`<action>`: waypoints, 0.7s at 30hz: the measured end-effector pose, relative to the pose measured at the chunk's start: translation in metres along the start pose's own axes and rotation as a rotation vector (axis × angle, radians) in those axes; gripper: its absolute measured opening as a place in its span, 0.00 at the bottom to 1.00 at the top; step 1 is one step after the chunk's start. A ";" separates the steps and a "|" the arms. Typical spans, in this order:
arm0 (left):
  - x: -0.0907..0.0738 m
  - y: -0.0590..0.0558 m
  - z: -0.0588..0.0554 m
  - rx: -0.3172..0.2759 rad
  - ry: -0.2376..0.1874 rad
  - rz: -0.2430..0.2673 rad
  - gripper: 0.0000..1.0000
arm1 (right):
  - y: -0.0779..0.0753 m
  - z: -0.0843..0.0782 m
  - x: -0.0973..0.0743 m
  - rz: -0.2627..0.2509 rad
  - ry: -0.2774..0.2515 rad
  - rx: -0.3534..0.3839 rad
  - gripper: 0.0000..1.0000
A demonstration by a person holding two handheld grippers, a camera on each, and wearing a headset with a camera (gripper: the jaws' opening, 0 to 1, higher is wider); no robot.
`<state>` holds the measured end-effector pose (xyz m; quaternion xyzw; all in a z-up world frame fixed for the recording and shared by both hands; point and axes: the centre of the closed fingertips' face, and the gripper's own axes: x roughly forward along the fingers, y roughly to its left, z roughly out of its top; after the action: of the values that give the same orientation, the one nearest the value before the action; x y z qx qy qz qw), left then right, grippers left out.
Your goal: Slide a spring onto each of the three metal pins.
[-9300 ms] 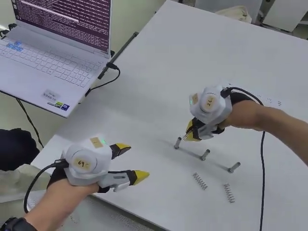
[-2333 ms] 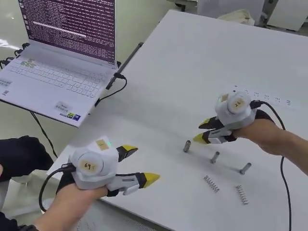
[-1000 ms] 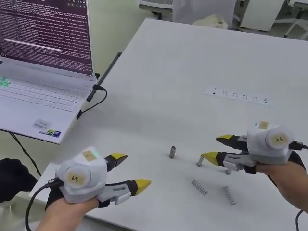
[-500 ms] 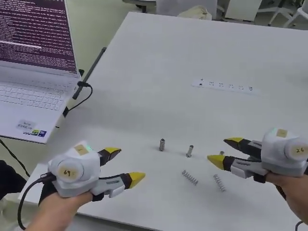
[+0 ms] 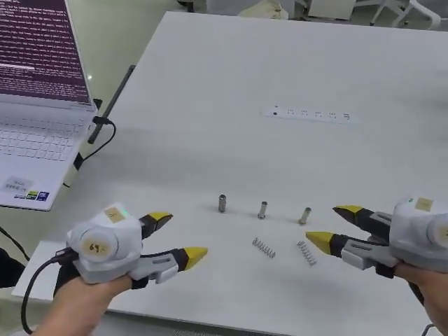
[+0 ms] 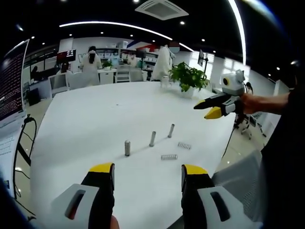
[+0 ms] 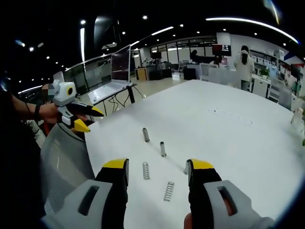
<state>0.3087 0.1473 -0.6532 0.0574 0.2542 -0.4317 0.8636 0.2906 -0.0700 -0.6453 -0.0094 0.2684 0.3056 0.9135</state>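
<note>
Head view, pins [image 5: 262,210] upright, two springs [image 5: 263,247] lying flat, left tongs [image 5: 178,236] spread, right tongs [image 5: 330,225] spread

Your white table [image 5: 231,77] is carrying three upright pins [image 5: 262,209], two springs [image 5: 263,247] lying near them, and a power strip [image 5: 311,115].

White table [image 5: 231,63]. Open laptop [image 5: 31,140] at its left edge, screen lit, black cable [image 5: 98,129] plugged in. White power strip [image 5: 308,114] flat mid-table. Leafy plant [image 6: 189,76] beyond table.
</note>
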 end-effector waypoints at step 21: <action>0.027 -0.023 0.013 0.076 0.033 -0.093 0.52 | 0.021 -0.020 -0.031 -0.005 0.004 0.042 0.59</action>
<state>0.3092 0.1092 -0.6519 0.0854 0.2542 -0.4796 0.8355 0.2479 -0.0735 -0.6432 0.0085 0.2765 0.2975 0.9138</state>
